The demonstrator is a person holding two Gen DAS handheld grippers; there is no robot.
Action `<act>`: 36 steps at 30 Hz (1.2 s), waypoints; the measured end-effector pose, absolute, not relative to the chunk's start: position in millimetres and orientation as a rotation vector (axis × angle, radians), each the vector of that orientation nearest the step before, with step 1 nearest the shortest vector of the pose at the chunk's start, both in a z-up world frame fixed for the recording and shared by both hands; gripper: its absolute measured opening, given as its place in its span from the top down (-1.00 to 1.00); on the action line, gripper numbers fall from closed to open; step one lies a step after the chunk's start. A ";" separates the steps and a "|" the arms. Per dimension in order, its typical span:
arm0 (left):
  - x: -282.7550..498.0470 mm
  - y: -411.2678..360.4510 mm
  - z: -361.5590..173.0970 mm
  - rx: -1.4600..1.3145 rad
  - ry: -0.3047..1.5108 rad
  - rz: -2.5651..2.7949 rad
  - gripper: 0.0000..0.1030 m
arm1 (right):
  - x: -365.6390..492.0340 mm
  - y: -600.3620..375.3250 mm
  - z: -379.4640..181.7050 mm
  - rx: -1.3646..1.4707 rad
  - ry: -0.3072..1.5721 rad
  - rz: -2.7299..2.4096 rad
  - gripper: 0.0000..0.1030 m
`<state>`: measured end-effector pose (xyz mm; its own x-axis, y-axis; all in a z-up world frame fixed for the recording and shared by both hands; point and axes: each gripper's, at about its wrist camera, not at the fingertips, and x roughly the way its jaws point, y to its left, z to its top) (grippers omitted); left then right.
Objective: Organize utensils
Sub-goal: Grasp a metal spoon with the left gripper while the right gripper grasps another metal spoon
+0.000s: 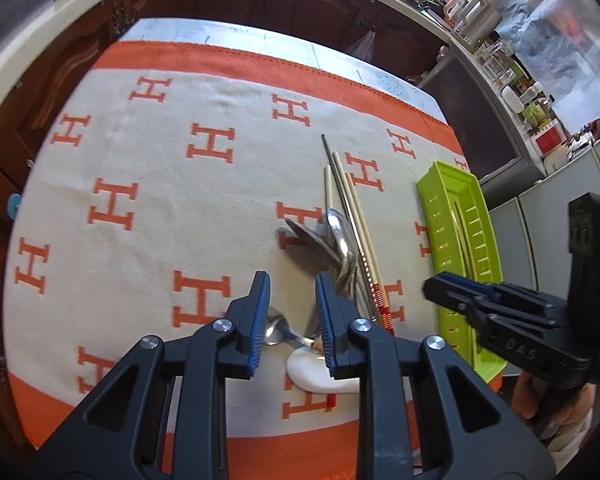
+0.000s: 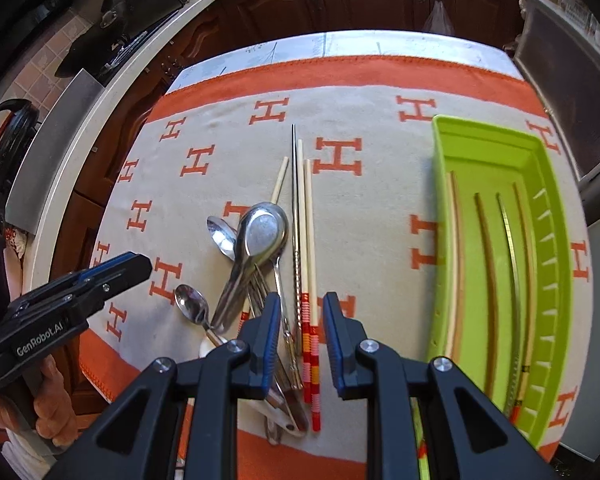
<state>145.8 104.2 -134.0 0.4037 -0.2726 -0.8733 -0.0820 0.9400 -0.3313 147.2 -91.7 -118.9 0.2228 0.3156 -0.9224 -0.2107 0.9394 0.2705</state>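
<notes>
**Loose utensils heaped beside a green tray**

A fuzzy beige cloth (image 2: 372, 208) with orange H motifs and an orange border covers the table. On it lies a heap of polished steel spoons (image 2: 260, 236), at least three with rounded bowls, plus a smooth white ceramic spoon (image 1: 320, 374) at the near edge. Beside them lie three pale wooden chopsticks (image 2: 309, 240) with red-and-white banded ends and one thin ridged metal chopstick (image 2: 297, 220). To the right stands the glossy lime-green plastic tray (image 2: 548, 216), rectangular with slotted walls, holding about four long sticks.

The left gripper (image 1: 293, 322), black with ribbed blue pads, is spread above the small steel spoon (image 1: 277, 326). The right gripper (image 2: 301, 340) is likewise spread, above the banded chopstick ends, gripping nothing.
</notes>
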 end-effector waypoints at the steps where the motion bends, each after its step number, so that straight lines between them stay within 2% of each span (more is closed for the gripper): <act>1: 150.3 103.7 -136.8 -0.366 1.161 -0.132 0.61 | 149.7 -90.6 -121.7 0.106 1.302 0.367 0.58; 11: 201.5 90.7 -184.6 -0.540 1.261 -0.126 0.60 | 161.5 -84.1 -136.6 0.171 1.319 0.387 0.58; 18: 214.3 85.3 -207.4 -0.609 1.247 -0.085 0.61 | 166.6 -84.1 -142.7 0.203 1.323 0.401 0.59; 20: 214.9 85.0 -211.3 -0.620 1.240 -0.082 0.63 | 168.8 -82.4 -144.5 0.216 1.325 0.412 0.58; 22: 216.2 82.4 -215.0 -0.637 1.231 -0.086 0.75 | 171.2 -79.4 -147.7 0.242 1.336 0.423 0.58; 27: 212.8 87.1 -215.7 -0.670 1.203 -0.084 0.81 | 175.5 -69.6 -153.0 0.277 1.355 0.448 0.58; 29: 209.6 91.1 -214.2 -0.686 1.195 -0.081 0.82 | 176.5 -66.2 -152.9 0.291 1.355 0.458 0.56; 33: 202.8 98.2 -204.5 -0.686 1.175 -0.083 0.84 | 179.2 -62.6 -151.6 0.322 1.348 0.458 0.36; 36: 198.6 104.2 -198.9 -0.686 1.170 -0.086 0.84 | 183.1 -59.0 -153.3 0.359 1.354 0.467 0.33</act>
